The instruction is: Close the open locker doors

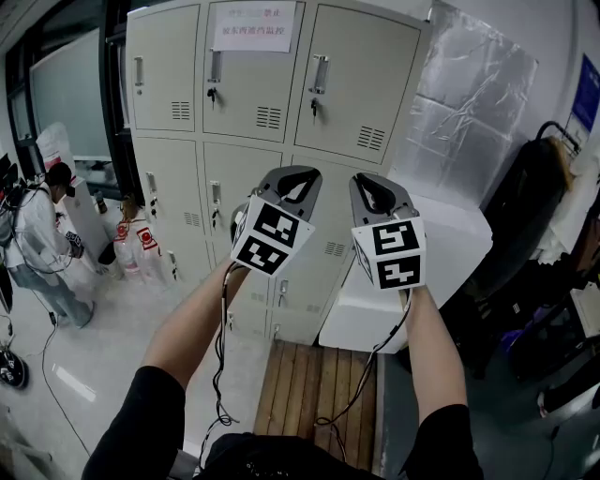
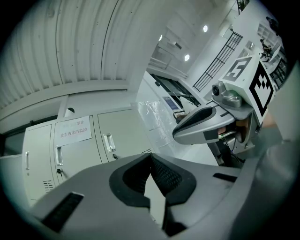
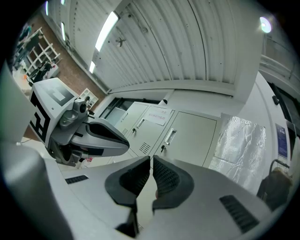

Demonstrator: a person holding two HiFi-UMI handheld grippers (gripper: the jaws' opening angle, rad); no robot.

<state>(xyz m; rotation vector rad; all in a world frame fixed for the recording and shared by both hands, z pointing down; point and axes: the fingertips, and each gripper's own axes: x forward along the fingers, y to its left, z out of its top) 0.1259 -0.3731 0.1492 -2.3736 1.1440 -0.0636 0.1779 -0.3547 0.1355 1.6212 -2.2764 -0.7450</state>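
Note:
A beige bank of lockers point(image 1: 262, 94) fills the upper head view. Every door that shows lies flush with the frame, and a paper notice point(image 1: 253, 26) hangs on the top middle door. I hold both grippers up side by side in front of the middle row, apart from the doors. The left gripper point(image 1: 292, 180) and right gripper point(image 1: 373, 187) are shut with nothing between their jaws. The left gripper view shows the left gripper point(image 2: 151, 157) pointing at the top doors point(image 2: 115, 138), with the right gripper point(image 2: 201, 124) alongside. In its own view the right gripper point(image 3: 151, 158) faces the top right door point(image 3: 194, 136).
A white box-like unit point(image 1: 422, 281) stands right of the lockers, with foil-covered wall point(image 1: 478, 103) behind it. Wooden slats point(image 1: 319, 384) lie on the floor below my arms. A person point(image 1: 37, 234) stands far left near red-and-white bags point(image 1: 136, 246). Dark clothing point(image 1: 525, 216) hangs at the right.

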